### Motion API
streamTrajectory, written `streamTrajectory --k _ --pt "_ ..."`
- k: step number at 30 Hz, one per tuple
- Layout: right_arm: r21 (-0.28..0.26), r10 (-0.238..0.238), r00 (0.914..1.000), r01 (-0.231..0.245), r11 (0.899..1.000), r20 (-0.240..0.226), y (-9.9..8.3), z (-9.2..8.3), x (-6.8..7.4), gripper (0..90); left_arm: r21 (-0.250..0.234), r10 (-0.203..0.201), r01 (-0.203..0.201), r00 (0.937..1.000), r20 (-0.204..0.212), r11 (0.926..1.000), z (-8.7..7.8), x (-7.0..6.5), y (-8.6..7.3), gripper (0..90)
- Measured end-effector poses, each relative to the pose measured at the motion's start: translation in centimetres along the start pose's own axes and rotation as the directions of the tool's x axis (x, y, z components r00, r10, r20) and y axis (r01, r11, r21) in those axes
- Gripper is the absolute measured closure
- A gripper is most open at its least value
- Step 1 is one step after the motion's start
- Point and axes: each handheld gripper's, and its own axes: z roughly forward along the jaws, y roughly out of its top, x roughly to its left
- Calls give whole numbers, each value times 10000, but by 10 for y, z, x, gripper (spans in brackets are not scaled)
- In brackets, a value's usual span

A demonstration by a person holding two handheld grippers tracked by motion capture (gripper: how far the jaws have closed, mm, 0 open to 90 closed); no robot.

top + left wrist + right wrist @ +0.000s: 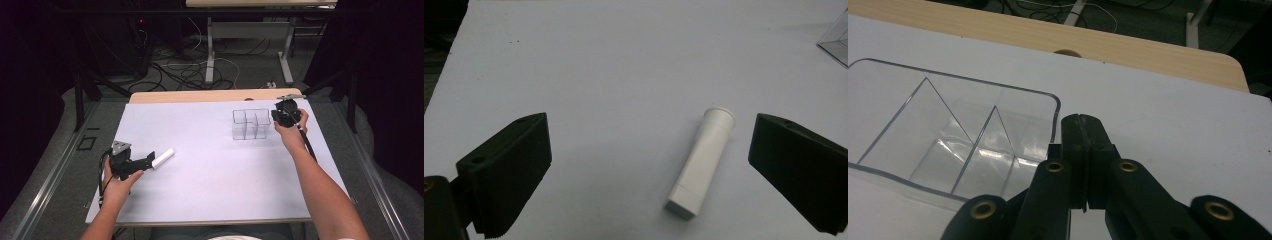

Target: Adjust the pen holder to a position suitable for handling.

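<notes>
The left gripper (649,170) gapes wide around the white tube (701,162), touching nothing. The right gripper (1083,145) is closed and empty, just beside the clear organiser (948,145) on the worktop (210,175).

Lab, floor cables (185,70), dark curtains (385,75)

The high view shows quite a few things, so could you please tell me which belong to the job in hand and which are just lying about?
In the job:
- white tube, lying between the open left tongs
- clear box with compartments, beside the shut right tongs

Lying about:
- cables on the floor
- far table's legs
</notes>
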Motion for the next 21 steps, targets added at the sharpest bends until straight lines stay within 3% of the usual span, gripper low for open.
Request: streamTrajectory --k 7,21 --pt "288 121 9999 -119 9995 -64 -5 14 2 900 -105 -23 23 10000 -50 9999 -2 1 -1 34" --pt "329 349 9994 -346 9989 -79 -9 16 1 900 -101 -36 35 9999 -102 9999 -3 2 -2 34"
